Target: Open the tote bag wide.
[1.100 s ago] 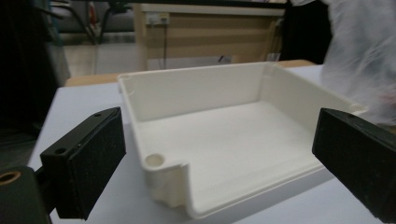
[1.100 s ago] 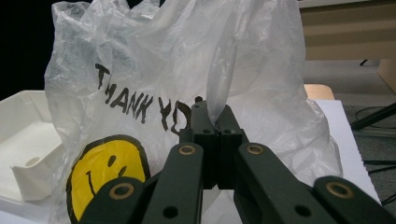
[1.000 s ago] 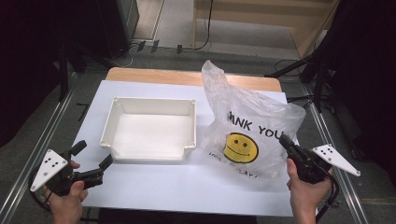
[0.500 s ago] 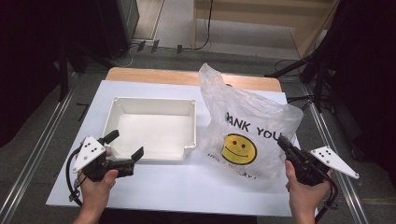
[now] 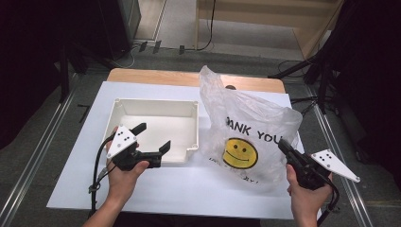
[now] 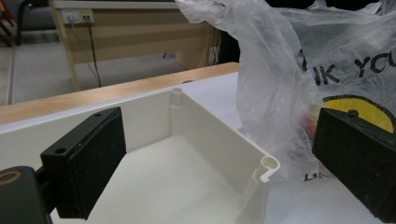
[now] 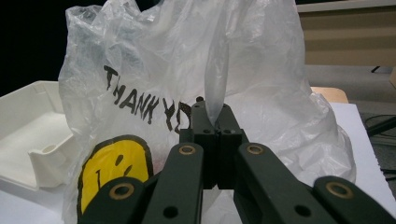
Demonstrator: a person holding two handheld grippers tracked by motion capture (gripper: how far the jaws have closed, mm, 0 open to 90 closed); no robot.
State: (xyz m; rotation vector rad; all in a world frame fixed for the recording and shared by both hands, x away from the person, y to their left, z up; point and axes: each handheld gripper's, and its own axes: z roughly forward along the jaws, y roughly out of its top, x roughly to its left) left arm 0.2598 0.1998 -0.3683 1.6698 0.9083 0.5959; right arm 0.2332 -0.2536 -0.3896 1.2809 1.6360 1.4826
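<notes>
Left gripper (image 5: 152, 140): held in the person's left hand (image 5: 122, 176), jaws spread wide and holding nothing, hovering over the near edge of the white tray.

White tray (image 5: 196, 126): shallow rectangular bin on the white desk (image 5: 189, 187) sheet; its near right corner sits between the left jaws in the left gripper view (image 6: 264, 168), interior bare.

Plastic bag (image 5: 246, 118): translucent, printed "THANK YOU" with a yellow smiley face (image 5: 240, 152); stands just right of the tray, ahead of the right jaws, touching the tray's right wall.

Right gripper (image 5: 283, 144): held in the person's right hand (image 5: 305, 198), jaws clenched on a pinched fold of the plastic bag (image 7: 215, 84) at its right lower side.
</notes>
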